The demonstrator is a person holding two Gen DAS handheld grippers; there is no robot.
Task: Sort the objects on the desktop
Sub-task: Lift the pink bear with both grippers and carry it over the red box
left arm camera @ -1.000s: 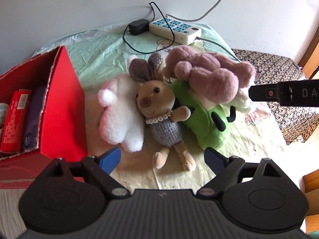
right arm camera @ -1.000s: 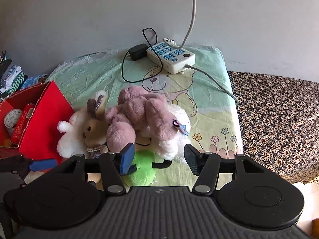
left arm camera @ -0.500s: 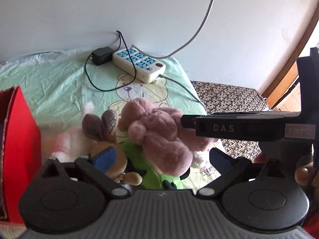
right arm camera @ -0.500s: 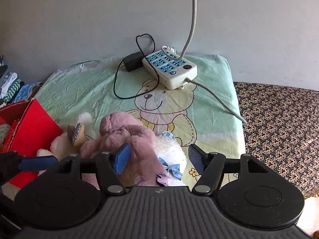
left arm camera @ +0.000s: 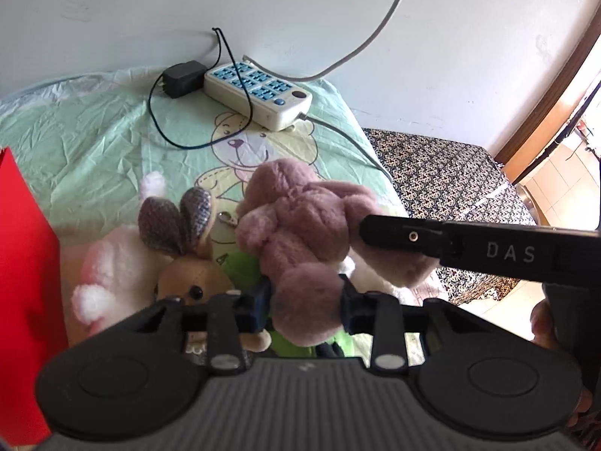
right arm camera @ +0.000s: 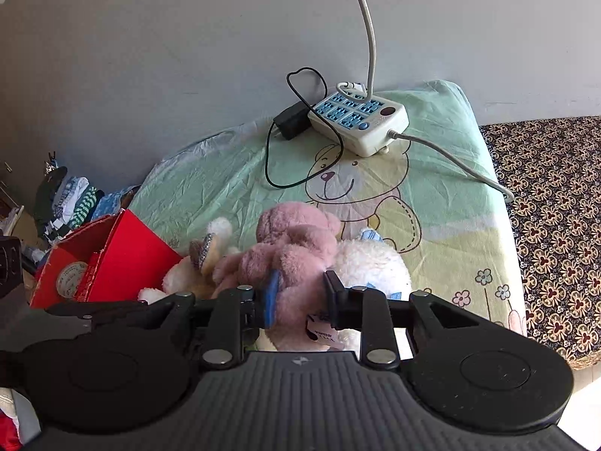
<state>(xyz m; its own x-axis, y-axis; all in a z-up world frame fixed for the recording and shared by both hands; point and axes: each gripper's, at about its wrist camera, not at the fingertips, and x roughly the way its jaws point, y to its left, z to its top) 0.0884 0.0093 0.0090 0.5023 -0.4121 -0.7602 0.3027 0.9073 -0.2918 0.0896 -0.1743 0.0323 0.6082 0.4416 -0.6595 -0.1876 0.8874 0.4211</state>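
Observation:
A pink plush toy (left arm camera: 300,225) lies on top of a pile of soft toys on the green bear-print cloth. My left gripper (left arm camera: 304,300) is shut on its near limb. My right gripper (right arm camera: 298,297) is shut on another part of the same pink plush (right arm camera: 296,248); its finger shows in the left wrist view (left arm camera: 413,236). Under the pink plush lie a tan rabbit with grey ears (left arm camera: 188,255), a white plush (left arm camera: 101,274), a green plush (left arm camera: 240,263) and a white plush with a blue bow (right arm camera: 372,267).
A red box (right arm camera: 112,259) with items inside stands at the left, close to the toys. A white power strip (right arm camera: 357,120) with a black adapter (right arm camera: 291,120) and cables lies at the back. The table's right edge drops to a patterned bed (right arm camera: 556,206).
Both grippers moved in on the pink plush and closed on it; a second ago both were open and farther back.

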